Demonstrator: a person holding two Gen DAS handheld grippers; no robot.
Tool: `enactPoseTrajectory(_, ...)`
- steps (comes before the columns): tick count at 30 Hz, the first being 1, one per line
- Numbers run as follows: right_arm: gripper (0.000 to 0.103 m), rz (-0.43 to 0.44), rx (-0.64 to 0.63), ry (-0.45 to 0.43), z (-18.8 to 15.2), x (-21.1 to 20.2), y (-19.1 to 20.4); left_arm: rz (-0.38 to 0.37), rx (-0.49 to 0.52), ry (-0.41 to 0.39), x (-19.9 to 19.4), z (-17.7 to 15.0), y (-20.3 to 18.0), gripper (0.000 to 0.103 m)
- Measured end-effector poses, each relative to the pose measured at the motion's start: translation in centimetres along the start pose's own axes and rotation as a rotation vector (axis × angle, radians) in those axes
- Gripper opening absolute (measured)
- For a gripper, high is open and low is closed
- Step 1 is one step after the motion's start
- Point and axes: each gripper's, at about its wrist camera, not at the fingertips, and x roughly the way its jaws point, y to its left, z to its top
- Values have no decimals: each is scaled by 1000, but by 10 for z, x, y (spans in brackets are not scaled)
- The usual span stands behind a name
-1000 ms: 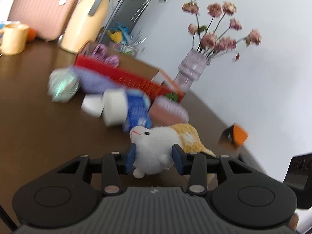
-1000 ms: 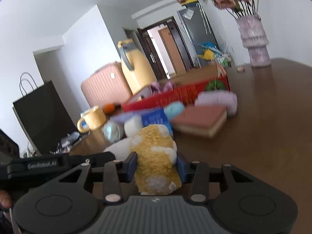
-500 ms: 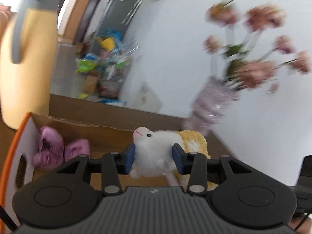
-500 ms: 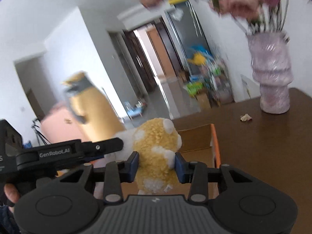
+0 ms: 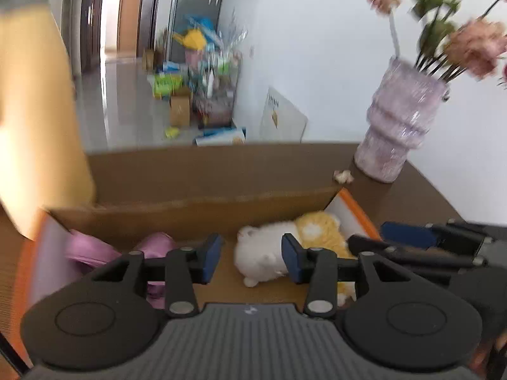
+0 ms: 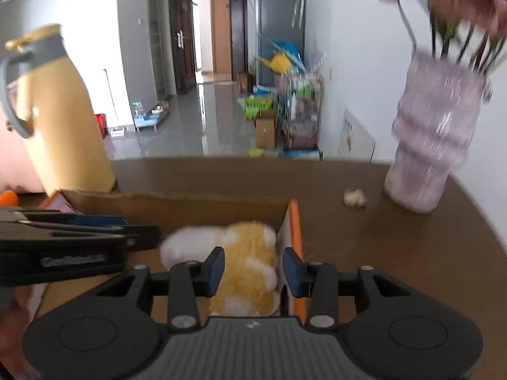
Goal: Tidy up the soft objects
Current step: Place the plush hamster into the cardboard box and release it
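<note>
In the cardboard box (image 5: 196,212): plush toy (image 5: 266,250).

plush toy (image 5: 279,250) in box (image 5: 190,215), R end | vase (image 5: 396,133) behind-R, on table (image 6: 396,253)

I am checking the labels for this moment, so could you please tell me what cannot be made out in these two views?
- Left wrist view: the plush toy has its rear half behind the left gripper finger; the head is blurred.
- Left wrist view: the pink items in the cardboard box are smeared, their kind unclear.
- Right wrist view: the right gripper body covers the toy's underside, so contact with the box floor is unseen.
- Right wrist view: the vase flowers are blurred and cropped.
</note>
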Motion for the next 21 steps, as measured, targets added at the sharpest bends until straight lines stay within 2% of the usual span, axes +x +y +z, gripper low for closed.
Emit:
enactPoseTrajectory(3, 41, 10, -10, -37, 19, -46, -3, 40, 69, -58, -59, 10, -2, 54)
enactPoseTrajectory(4, 46, 22, -10, -48, 25, -64, -4, 58, 92, -85, -84, 12, -3, 58)
enactPoseTrajectory(5, 53, 34, -14, -54, 30, -82, -5, 78, 106, -106, -107, 13, -3, 69)
enactPoseTrajectory(6, 56, 46, -17, -64, 37, -103, -6, 99, 113, -119, -128, 14, -3, 77)
enactPoseTrajectory(7, 64, 51, -21, -69, 41, -122, -8, 121, 117, -130, -150, 14, -2, 78)
enactPoseTrajectory(11, 87, 66, -27, -73, 47, -194, -14, 189, 135, -196, -233, 4, 3, 97)
enactPoseTrajectory(16, 87, 68, -21, -76, 35, -246, -9, 232, 90, -244, -294, -7, 4, 98)
enactPoseTrajectory(21, 87, 69, -61, -101, 24, -282, 13, 233, 119, -290, -337, -24, -5, 99)
